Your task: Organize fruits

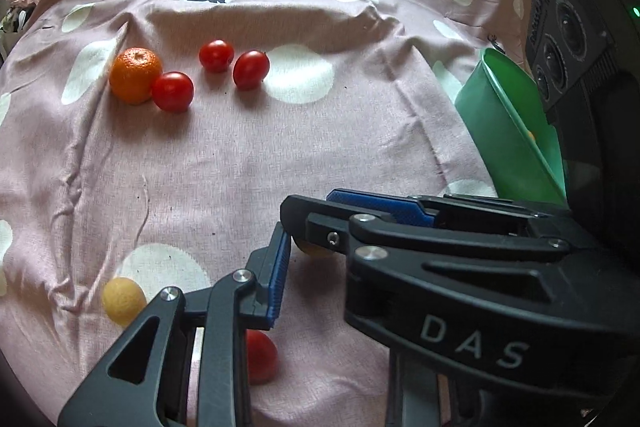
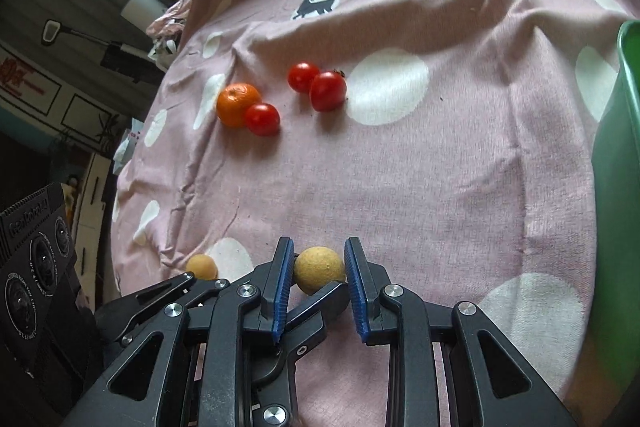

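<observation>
My right gripper (image 2: 319,243) is shut on a small yellow fruit (image 2: 320,269) low over the pink spotted cloth (image 2: 400,187). In the left wrist view the right gripper (image 1: 304,227) reaches in from the right and hides most of that fruit (image 1: 314,250). My left gripper (image 1: 316,265) crosses under it. Its left pad (image 1: 276,279) shows, its right finger is hidden, and nothing shows gripped. One left finger (image 2: 316,307) lies between the right gripper's pads. A green bowl (image 1: 508,131) (image 2: 616,147) stands tilted at the right.
Farther back on the cloth lie a mandarin (image 1: 136,75) and three red tomatoes (image 1: 173,91) (image 1: 216,55) (image 1: 251,69). Another yellow fruit (image 1: 124,301) sits left of my left gripper, with a tomato (image 1: 262,357) beneath it. The cloth's edge drops off at the left (image 2: 132,167).
</observation>
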`<state>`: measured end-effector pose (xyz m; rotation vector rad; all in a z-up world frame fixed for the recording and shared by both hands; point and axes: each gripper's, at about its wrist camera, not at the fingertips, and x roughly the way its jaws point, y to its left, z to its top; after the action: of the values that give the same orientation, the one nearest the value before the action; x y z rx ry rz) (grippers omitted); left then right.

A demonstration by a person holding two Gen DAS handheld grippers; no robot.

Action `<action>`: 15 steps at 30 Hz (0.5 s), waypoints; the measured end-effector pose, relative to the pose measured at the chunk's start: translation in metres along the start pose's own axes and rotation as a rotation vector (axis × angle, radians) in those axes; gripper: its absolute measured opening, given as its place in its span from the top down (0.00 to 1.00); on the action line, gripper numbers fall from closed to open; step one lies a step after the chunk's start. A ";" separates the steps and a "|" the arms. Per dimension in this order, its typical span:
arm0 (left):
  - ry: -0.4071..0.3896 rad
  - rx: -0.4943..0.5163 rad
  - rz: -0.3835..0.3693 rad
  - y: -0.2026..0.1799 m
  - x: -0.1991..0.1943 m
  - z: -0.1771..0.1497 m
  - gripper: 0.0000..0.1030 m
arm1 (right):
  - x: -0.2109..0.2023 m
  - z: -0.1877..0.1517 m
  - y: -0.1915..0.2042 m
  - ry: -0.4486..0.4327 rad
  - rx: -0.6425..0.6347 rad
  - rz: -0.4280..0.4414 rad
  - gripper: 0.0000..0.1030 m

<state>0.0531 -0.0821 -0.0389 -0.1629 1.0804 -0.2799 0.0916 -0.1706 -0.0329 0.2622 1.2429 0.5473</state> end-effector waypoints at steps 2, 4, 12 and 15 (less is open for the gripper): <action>-0.005 -0.008 0.011 0.005 -0.004 0.001 0.73 | -0.001 0.000 0.002 -0.008 -0.014 -0.019 0.71; -0.002 -0.035 -0.007 0.015 -0.009 0.003 0.72 | -0.003 0.003 0.004 -0.020 -0.025 -0.046 0.67; -0.147 -0.158 0.119 0.073 -0.044 0.032 0.72 | -0.015 0.051 0.020 -0.123 -0.053 -0.034 0.56; -0.196 -0.200 0.144 0.088 -0.046 0.043 0.72 | 0.001 0.073 0.039 -0.121 -0.083 0.008 0.56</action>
<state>0.0841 0.0153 -0.0034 -0.2841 0.9187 -0.0242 0.1504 -0.1297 0.0080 0.2274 1.1002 0.5804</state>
